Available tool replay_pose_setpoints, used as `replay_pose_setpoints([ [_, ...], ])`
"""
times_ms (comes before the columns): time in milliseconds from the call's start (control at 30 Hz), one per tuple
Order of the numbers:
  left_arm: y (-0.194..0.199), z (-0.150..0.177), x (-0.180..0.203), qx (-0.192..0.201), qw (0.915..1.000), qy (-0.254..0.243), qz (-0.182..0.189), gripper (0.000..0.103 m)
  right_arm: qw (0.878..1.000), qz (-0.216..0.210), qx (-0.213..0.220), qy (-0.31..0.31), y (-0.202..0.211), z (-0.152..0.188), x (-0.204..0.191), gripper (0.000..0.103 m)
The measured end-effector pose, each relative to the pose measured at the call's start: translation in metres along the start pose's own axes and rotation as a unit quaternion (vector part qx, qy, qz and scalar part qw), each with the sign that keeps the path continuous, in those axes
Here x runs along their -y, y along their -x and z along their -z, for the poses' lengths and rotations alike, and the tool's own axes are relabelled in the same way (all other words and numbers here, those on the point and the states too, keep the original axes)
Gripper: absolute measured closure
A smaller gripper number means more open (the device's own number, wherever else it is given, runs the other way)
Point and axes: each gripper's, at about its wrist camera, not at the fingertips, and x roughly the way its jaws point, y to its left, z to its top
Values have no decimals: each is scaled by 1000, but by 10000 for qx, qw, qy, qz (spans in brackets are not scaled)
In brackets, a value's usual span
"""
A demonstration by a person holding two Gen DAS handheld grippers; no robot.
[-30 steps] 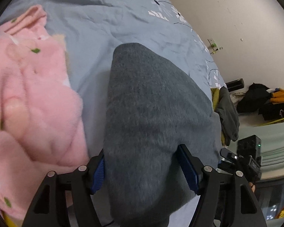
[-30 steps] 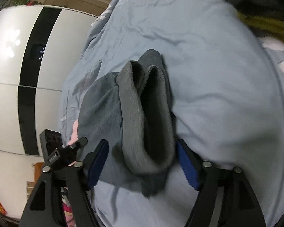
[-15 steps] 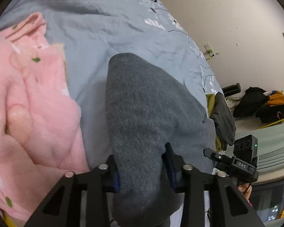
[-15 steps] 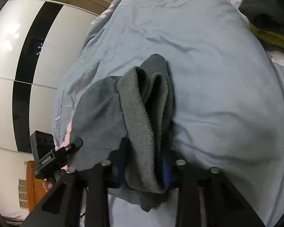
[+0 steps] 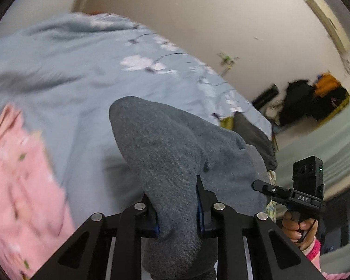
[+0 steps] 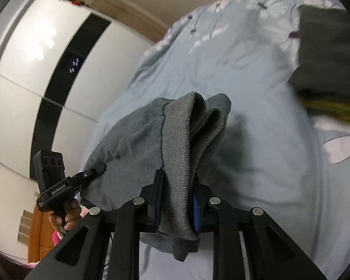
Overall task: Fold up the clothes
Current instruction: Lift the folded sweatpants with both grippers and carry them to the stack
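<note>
A folded grey garment is held between both grippers above the blue floral bedspread. My left gripper is shut on one end of it. My right gripper is shut on the other end, on its ribbed hem. The garment hangs off the bed and casts a shadow below. Each gripper shows in the other's view: the right one in the left wrist view, the left one in the right wrist view.
A pink fleece garment lies at the left on the bed. A dark garment over yellow-green cloth lies at the right. A white and black wardrobe stands beyond. Dark bags sit on the floor by the wall.
Both grippers closed on the grey garment and lifted it off the bedspread. Both views tilted upward, showing more wall and wardrobe.
</note>
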Motion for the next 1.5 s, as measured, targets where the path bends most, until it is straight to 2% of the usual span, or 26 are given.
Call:
replay_pose_setpoints([
  [100, -24, -30, 46, -64, 9985, -505, 192, 79, 9991, 92, 397, -66, 37, -12, 14, 82],
  [233, -67, -66, 107, -174, 9923, -1119, 510, 79, 9942, 520, 935, -100, 94, -36, 35, 82],
  [400, -147, -107, 170, -464, 9844, -1316, 1076, 79, 9827, 1152, 1441, -178, 147, -69, 64, 81],
  [533, -201, -125, 212, -562, 9770, -1612, 1275, 79, 9707, 1594, 1775, -284, 185, -94, 91, 81],
  [633, -244, -131, 230, -643, 9729, -1761, 1356, 79, 9637, 1815, 1915, -407, 192, -104, 116, 81],
  [733, -287, -128, 227, -922, 9740, -1604, 1305, 79, 9601, 1889, 1938, -708, 186, -108, 149, 81],
  [800, -310, -122, 218, -1128, 9745, -1555, 1159, 79, 9587, 1963, 1794, -1007, 171, -101, 171, 81],
  [900, -313, -113, 202, -1212, 9752, -1371, 1245, 76, 9584, 1883, 1748, -1242, 159, -96, 192, 81],
  [967, -310, -113, 194, -1268, 9758, -1201, 1315, 69, 9591, 1817, 1792, -1225, 158, -95, 193, 80],
  [1067, -300, -115, 192, -1301, 9787, -1065, 1180, 59, 9593, 1884, 1767, -1141, 162, -99, 188, 75],
  [1167, -279, -117, 190, -1095, 9825, -1191, 926, 49, 9571, 2020, 1774, -1079, 173, -99, 183, 72],
  [1300, -248, -115, 196, -715, 9831, -1571, 604, 47, 9432, 2474, 2011, -935, 204, -96, 173, 71],
  [1400, -227, -107, 220, -479, 9755, -2042, 666, 47, 9390, 2713, 2063, -464, 207, -111, 146, 71],
  [1500, -228, -91, 245, -575, 9655, -2407, 804, 47, 9455, 2724, 1785, 44, 184, -132, 124, 71],
])
